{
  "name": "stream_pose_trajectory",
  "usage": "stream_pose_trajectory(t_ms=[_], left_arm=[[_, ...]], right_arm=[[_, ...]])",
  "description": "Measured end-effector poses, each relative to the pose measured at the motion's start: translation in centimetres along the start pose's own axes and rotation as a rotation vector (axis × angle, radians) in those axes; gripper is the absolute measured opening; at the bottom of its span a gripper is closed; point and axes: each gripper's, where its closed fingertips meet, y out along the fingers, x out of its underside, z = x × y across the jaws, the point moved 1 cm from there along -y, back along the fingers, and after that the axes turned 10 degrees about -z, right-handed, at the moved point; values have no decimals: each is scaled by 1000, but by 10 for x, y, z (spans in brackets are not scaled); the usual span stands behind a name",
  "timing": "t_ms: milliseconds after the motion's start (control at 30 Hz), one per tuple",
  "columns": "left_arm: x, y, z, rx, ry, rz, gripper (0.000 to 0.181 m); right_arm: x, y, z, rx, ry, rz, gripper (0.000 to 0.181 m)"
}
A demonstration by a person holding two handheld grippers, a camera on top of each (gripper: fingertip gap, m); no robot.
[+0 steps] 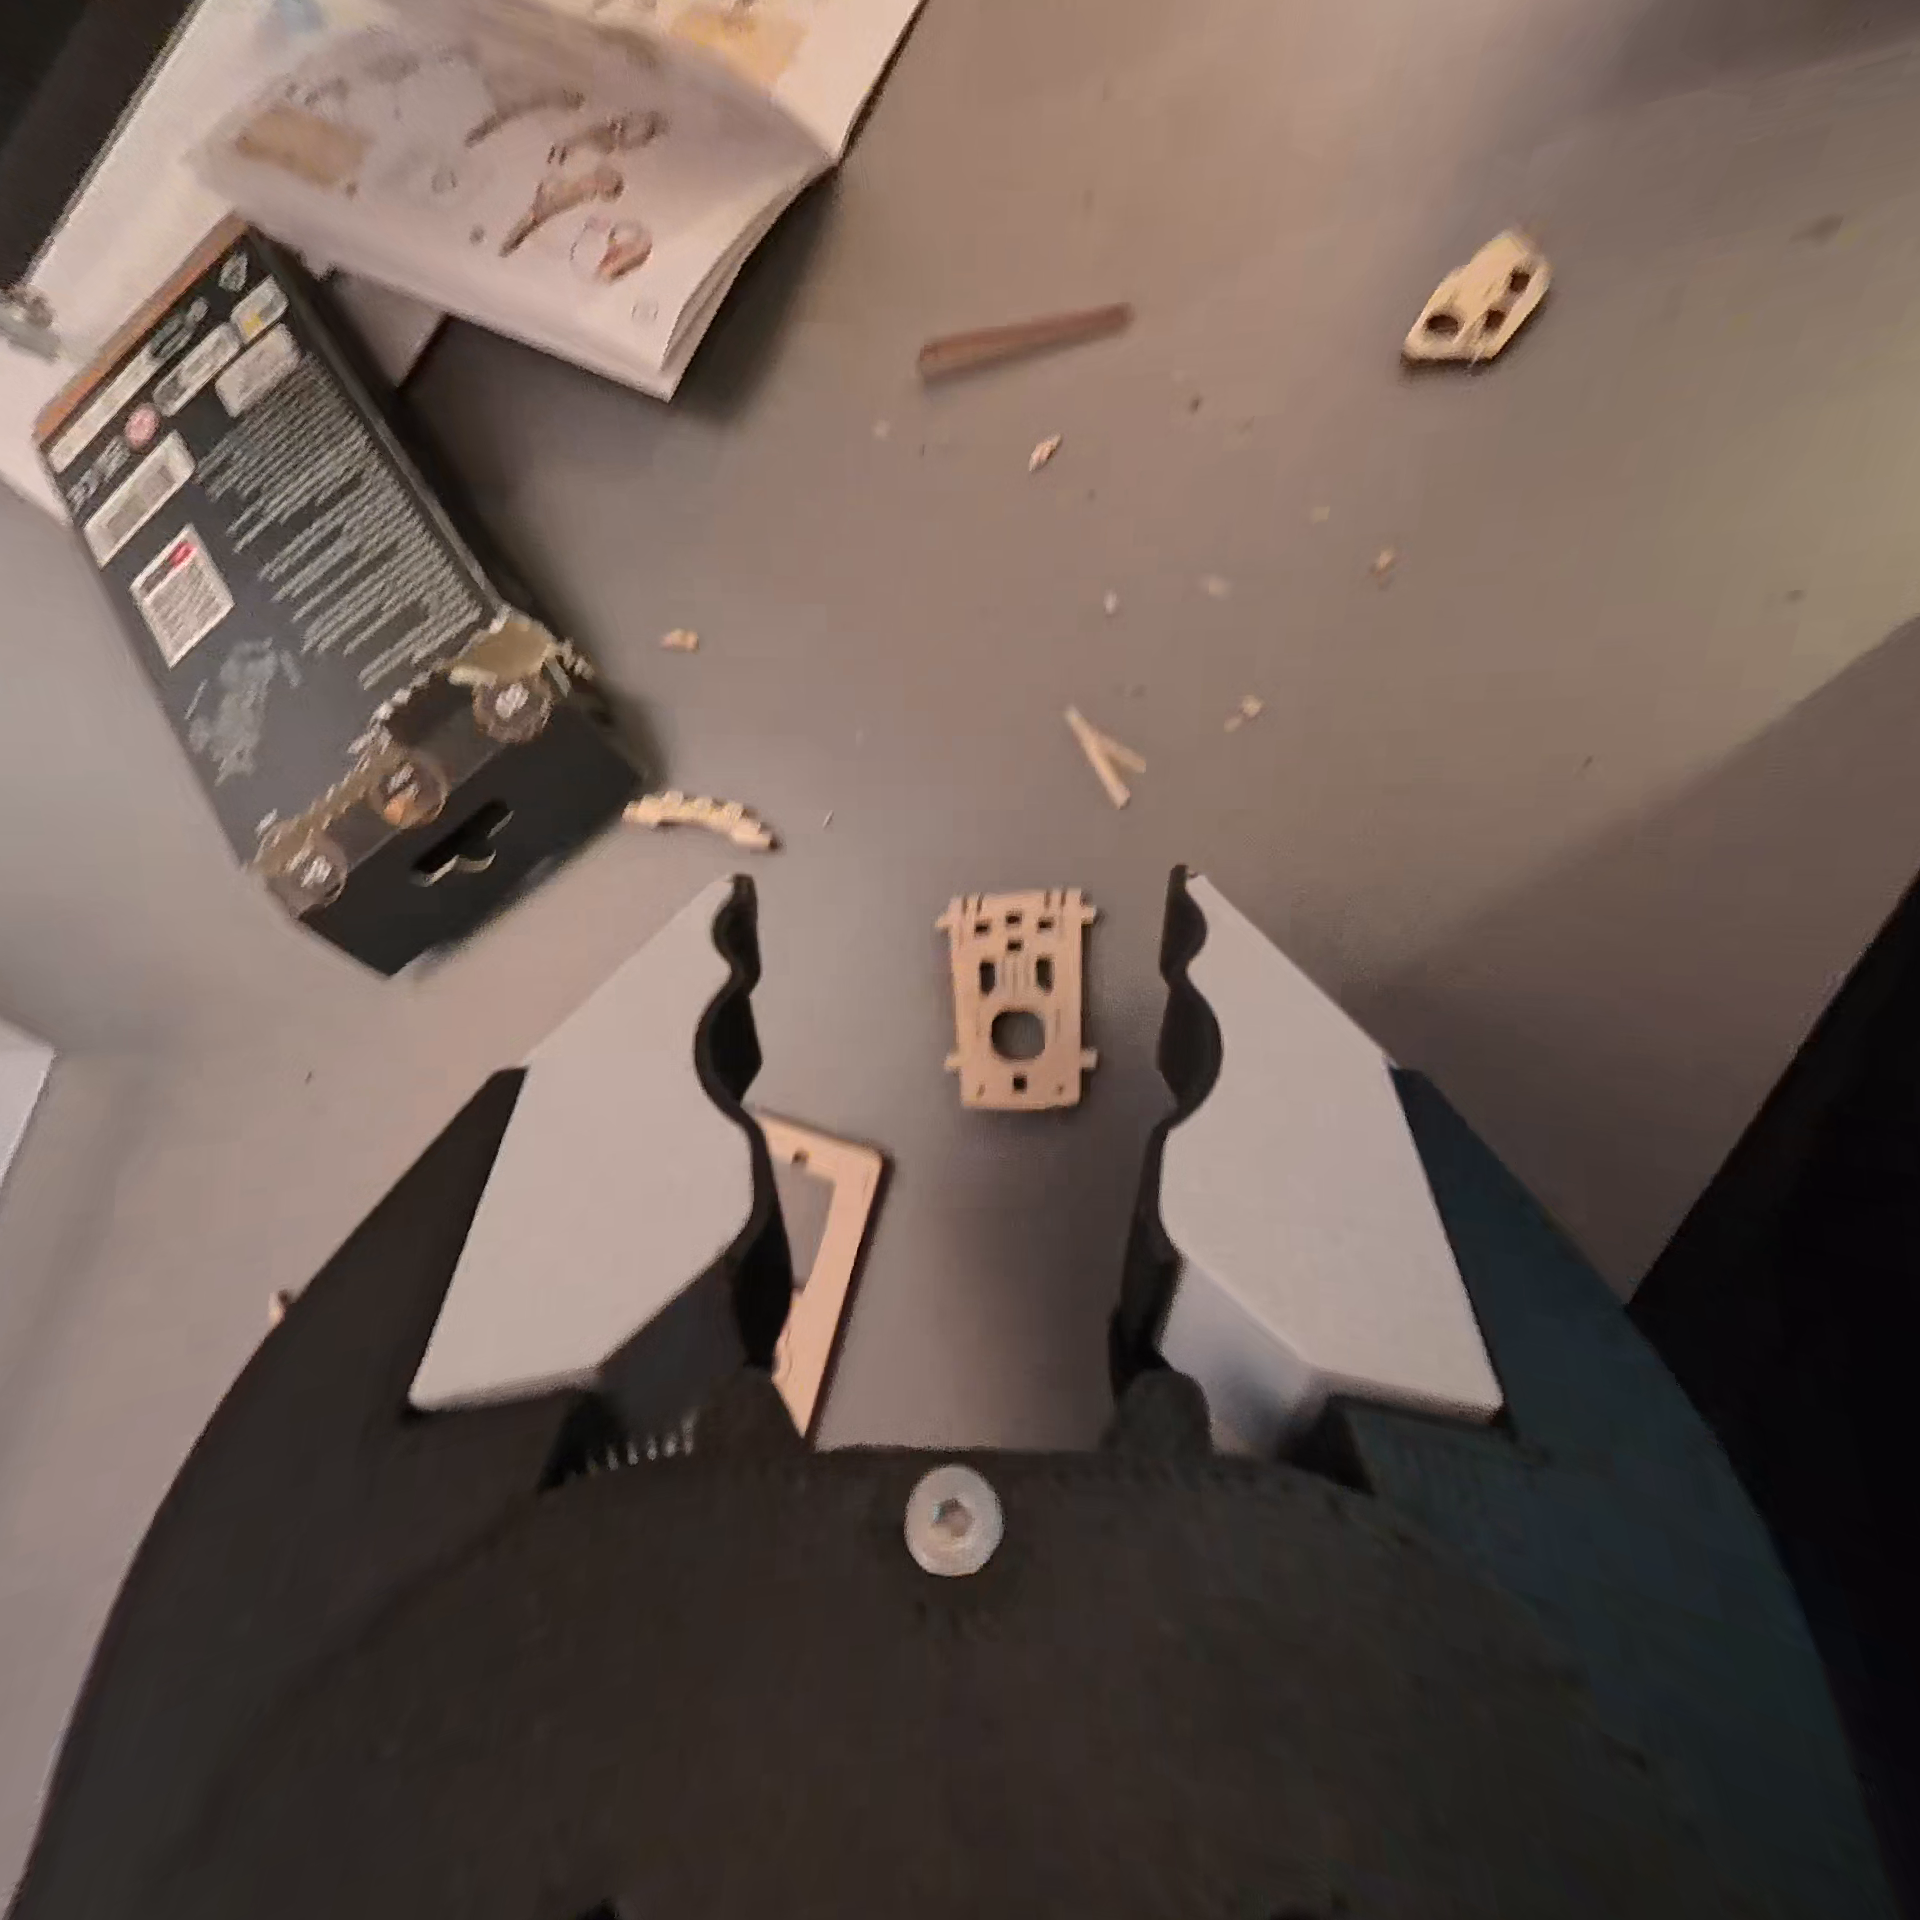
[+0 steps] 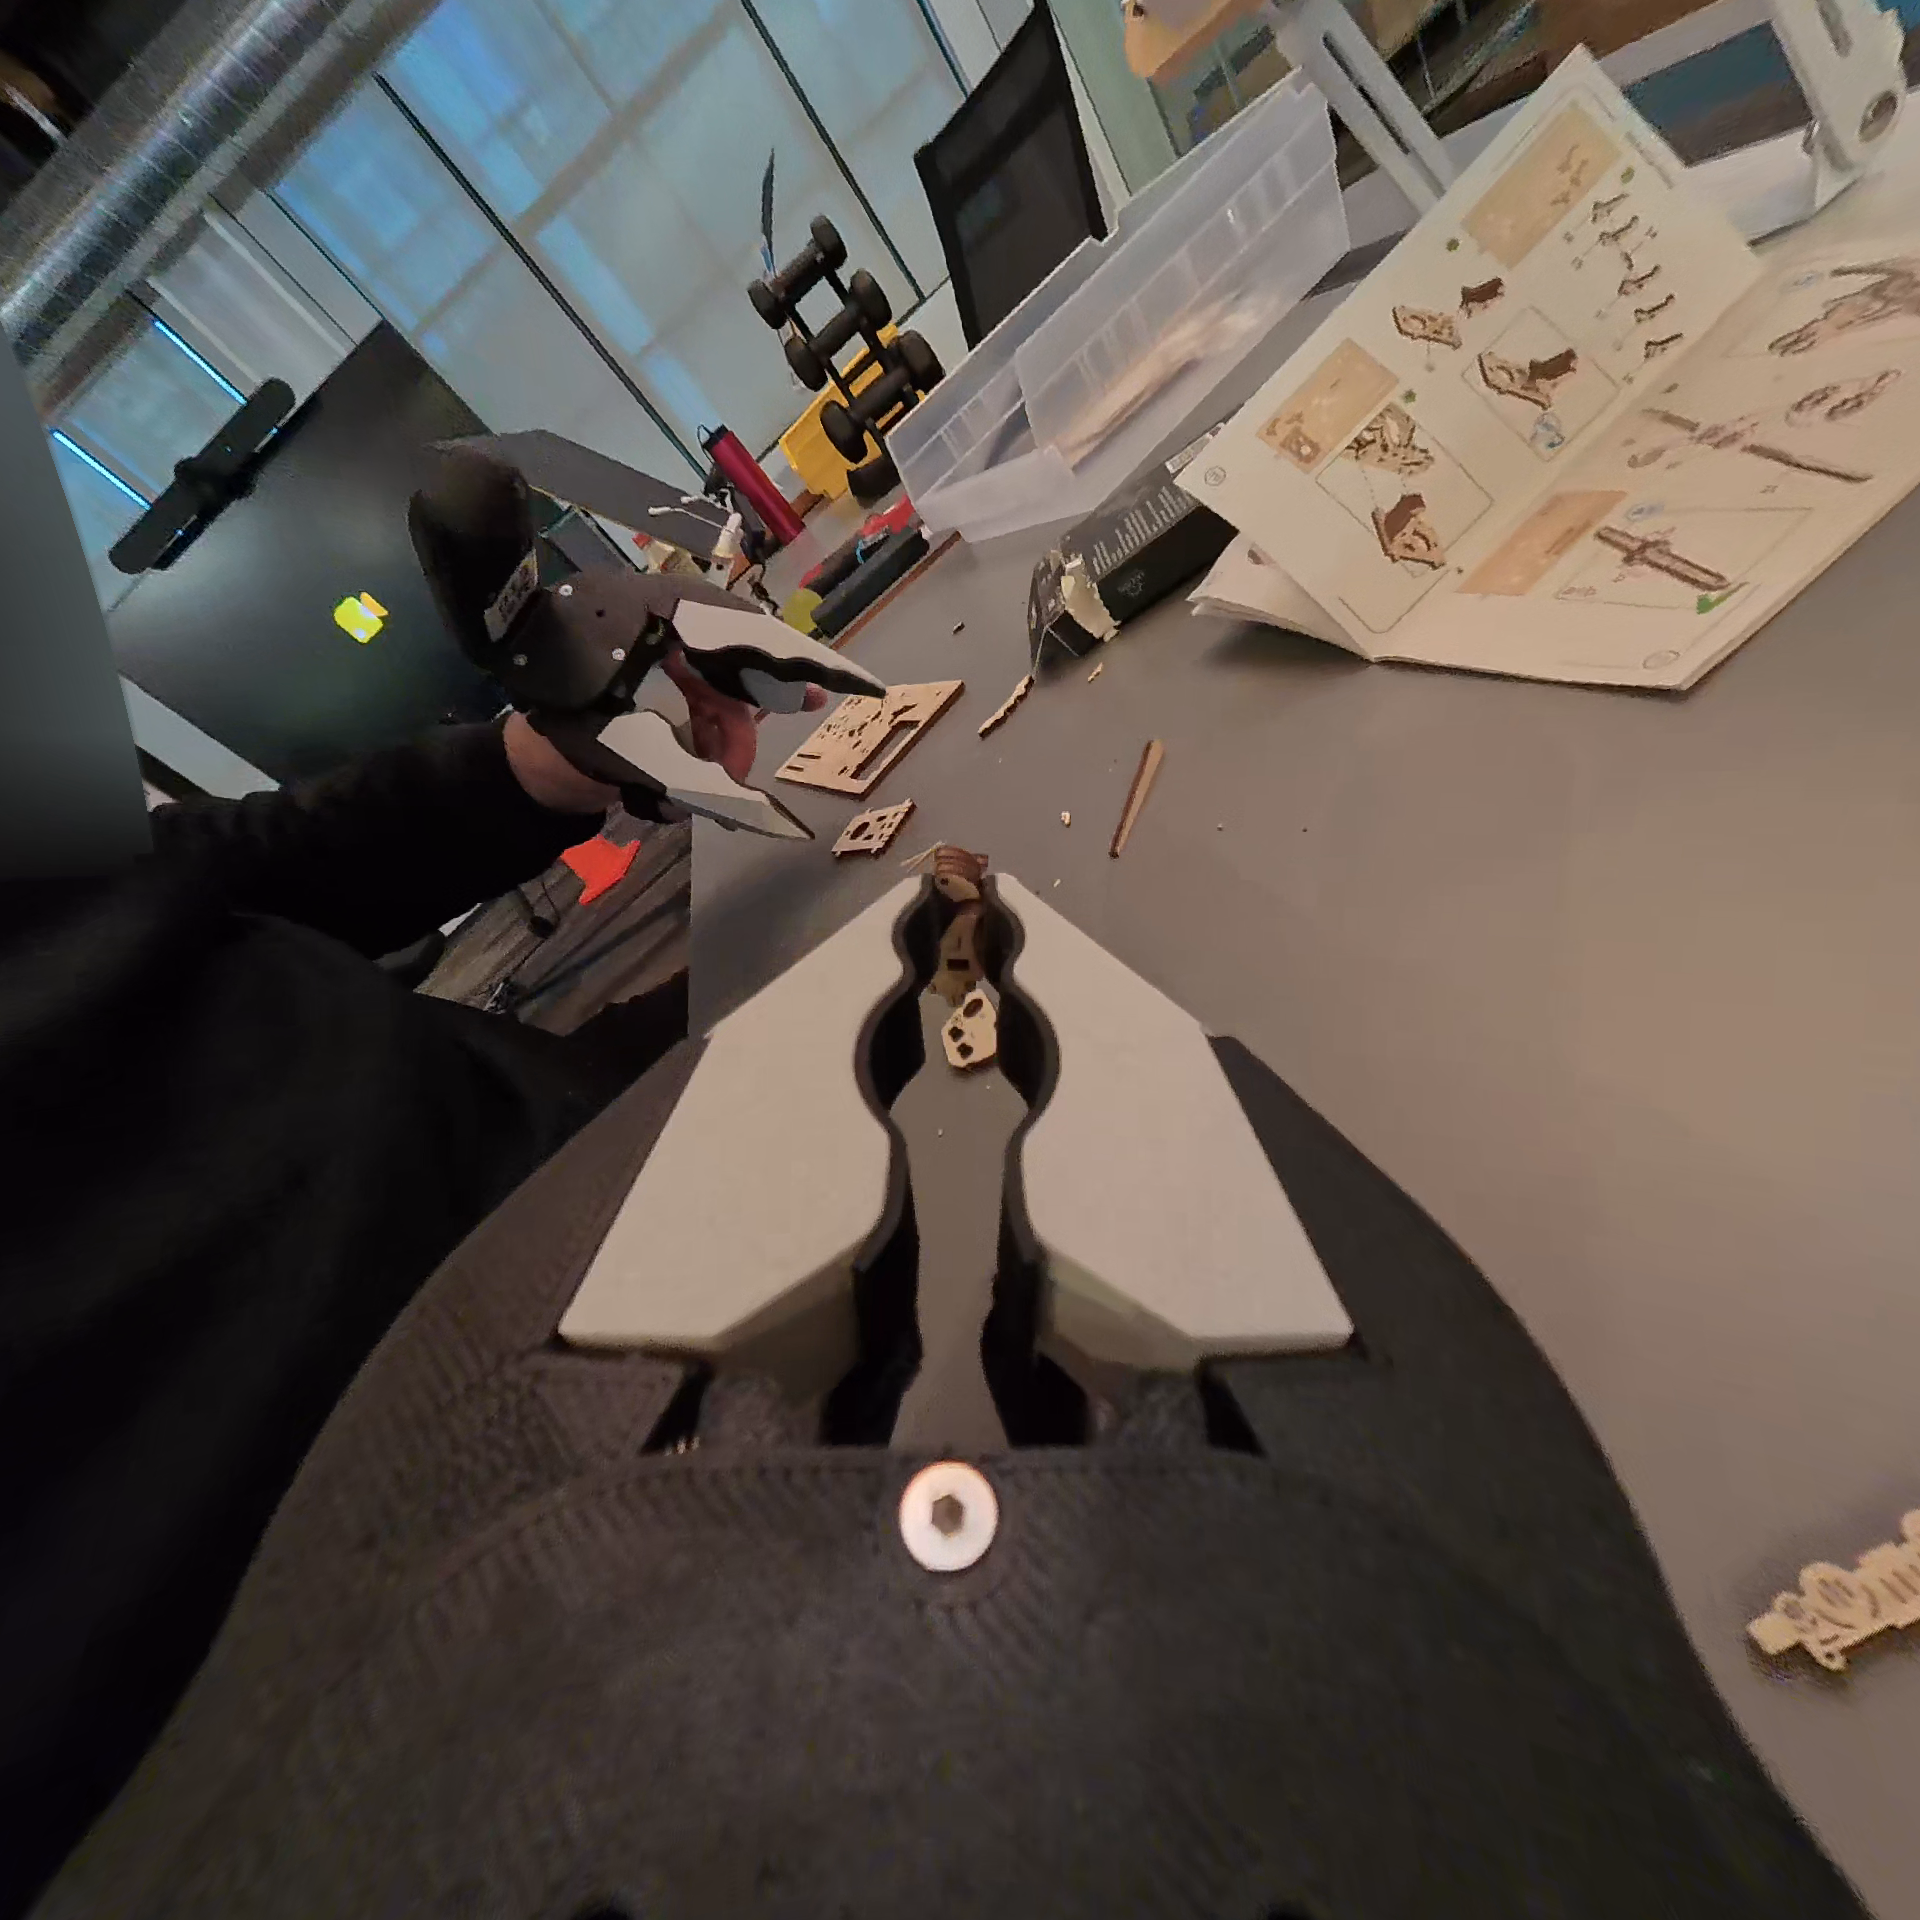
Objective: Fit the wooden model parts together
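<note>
My left gripper (image 1: 961,883) is open and empty, hovering over a flat wooden plate with cut-outs (image 1: 1018,997) that lies on the grey table (image 1: 1351,779) between its fingers. The same gripper (image 2: 842,758) and plate (image 2: 873,829) also show in the right wrist view. My right gripper (image 2: 958,883) is shut on a small brown wooden assembly (image 2: 956,925), held above the table. Below it, through the finger gap, a small wooden piece with holes (image 2: 971,1029) lies on the table; it also shows in the left wrist view (image 1: 1475,312).
A wooden parts sheet (image 2: 873,727) lies by the left gripper, partly under its finger (image 1: 831,1247). A wooden stick (image 1: 1023,343), a toothed strip (image 1: 701,816), chips, a black box (image 1: 312,623) and an open booklet (image 2: 1507,416) lie farther out. A toothed part (image 2: 1849,1631) lies near right. My right fingertips sit around 25 centimeters from my left ones. The wooden stick (image 1: 1023,343) is about equally far from each gripper, around 15 centimeters. My right wrist view (image 2: 1134,798) looks at it from another angle.
</note>
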Motion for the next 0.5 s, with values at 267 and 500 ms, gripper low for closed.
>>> stream_pose_trajectory(t_ms=[267, 500], left_arm=[[40, 10, 4, -73, 41, -144, 63], [31, 21, 11, -63, 52, -133, 8]], right_arm=[[4, 0, -2, -10, 1, -10, 5], [7, 0, -7, -12, -13, -13, 5]])
